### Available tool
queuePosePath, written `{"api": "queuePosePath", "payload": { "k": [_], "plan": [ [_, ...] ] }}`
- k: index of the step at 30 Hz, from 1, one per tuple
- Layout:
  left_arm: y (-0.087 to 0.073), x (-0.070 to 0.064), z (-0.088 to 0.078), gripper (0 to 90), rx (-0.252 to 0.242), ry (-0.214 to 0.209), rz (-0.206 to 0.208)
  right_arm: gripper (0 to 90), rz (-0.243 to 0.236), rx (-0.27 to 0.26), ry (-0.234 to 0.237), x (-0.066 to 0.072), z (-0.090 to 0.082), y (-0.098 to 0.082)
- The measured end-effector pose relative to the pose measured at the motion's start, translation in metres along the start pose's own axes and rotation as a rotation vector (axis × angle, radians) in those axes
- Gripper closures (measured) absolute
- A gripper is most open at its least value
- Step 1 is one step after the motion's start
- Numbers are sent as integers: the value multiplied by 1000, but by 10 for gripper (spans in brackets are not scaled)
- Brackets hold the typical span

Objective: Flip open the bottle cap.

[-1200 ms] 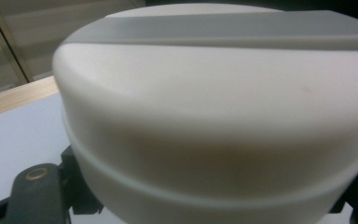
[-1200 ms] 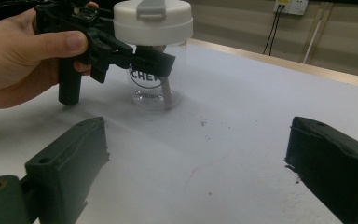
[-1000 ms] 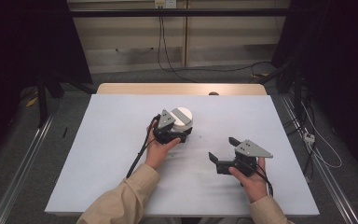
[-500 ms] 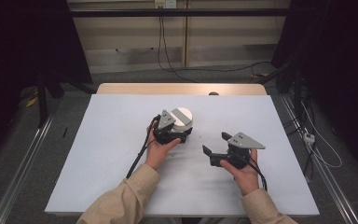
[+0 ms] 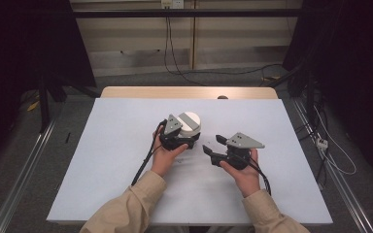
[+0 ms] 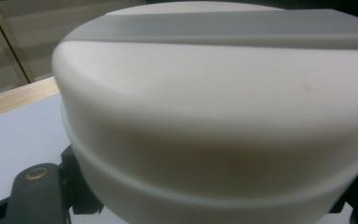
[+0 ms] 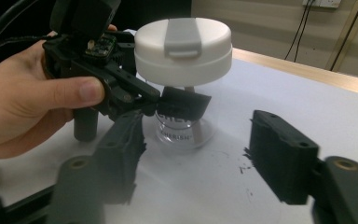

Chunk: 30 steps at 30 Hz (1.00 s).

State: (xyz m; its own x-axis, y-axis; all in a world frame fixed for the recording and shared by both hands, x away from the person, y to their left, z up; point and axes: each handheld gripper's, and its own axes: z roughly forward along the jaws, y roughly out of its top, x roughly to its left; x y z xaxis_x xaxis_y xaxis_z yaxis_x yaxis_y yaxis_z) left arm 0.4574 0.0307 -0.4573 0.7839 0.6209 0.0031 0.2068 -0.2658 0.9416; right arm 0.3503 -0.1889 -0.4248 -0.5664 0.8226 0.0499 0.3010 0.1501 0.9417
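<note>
- Right gripper view: the clear glass jar [image 7: 182, 123] with a round white lid [image 7: 182, 49] stands on the white counter [image 7: 223, 186] at 12 o'clock; the left gripper [image 7: 168, 103] has its fingers clamped on the glass body.
- High view: the right gripper [image 5: 213, 144] sits at 3 o'clock of the jar, just beside it, fingers apart around nothing, having just been closing.

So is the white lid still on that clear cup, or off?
On. The white lid sits flat atop the clear cup, which stands upright on the table, held by the left gripper.
</note>
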Motion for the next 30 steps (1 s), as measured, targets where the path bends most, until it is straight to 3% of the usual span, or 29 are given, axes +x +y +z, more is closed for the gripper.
{"api": "queuePosePath", "payload": {
  "k": [9,24,30],
  "plan": [
    [0,0,0,185,-1,-4,-7,537,8,7,-23,-3,7,5],
    [-1,0,-1,185,2,-5,-3,804,13,29,50,-2,17,11],
    [-1,-1,0,185,-3,-4,-3,897,1,42,50,0,22,18]
  ]
}}
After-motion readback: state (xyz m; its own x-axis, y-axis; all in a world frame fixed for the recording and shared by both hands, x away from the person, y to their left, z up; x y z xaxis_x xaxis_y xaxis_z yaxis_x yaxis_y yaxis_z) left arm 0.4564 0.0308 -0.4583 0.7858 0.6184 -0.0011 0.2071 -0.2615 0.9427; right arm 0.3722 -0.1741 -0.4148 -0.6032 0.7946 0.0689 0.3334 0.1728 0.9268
